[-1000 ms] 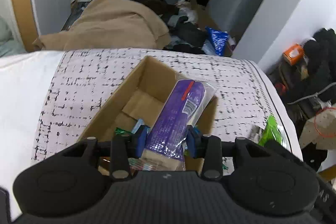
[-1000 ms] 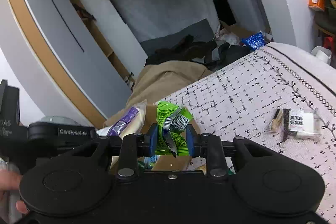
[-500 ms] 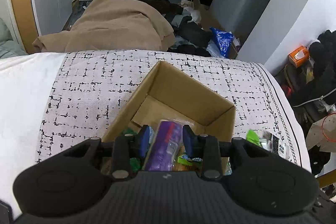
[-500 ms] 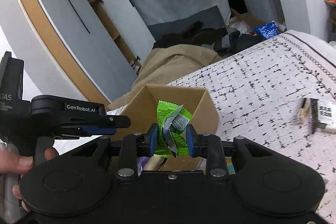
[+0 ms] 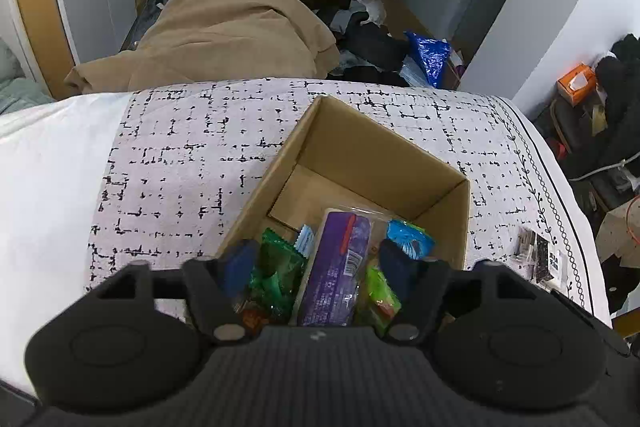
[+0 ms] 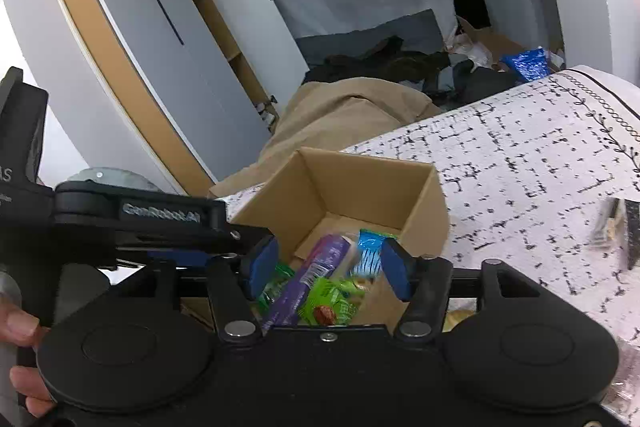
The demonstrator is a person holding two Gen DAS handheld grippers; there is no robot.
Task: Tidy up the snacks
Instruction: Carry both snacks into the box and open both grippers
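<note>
An open cardboard box [image 5: 372, 143] [image 6: 340, 179] sits on the patterned bedspread. Inside lie a long purple snack pack [image 5: 336, 267] [image 6: 312, 275], a bright green packet [image 5: 378, 297] [image 6: 332, 301], a dark green packet [image 5: 276, 279] and a blue packet [image 5: 410, 239] [image 6: 370, 251]. My left gripper [image 5: 318, 267] hangs open over the box, nothing between its fingers. My right gripper [image 6: 330, 267] is open above the box too, with the left tool's body [image 6: 160, 215] just to its left. A clear-wrapped dark snack [image 5: 546, 261] [image 6: 624, 227] lies on the bedspread right of the box.
The bed's edge runs behind the box; beyond it a tan blanket [image 5: 224, 35], dark clothes and a blue bag [image 5: 428, 55] lie on the floor. A person's hand [image 6: 20, 327] holds the left tool. A white wardrobe [image 6: 160, 47] stands at left.
Both grippers opened: the purple pack dropped from the left one into the box, the bright green packet from the right one. Both now lie among the snacks in the box.
</note>
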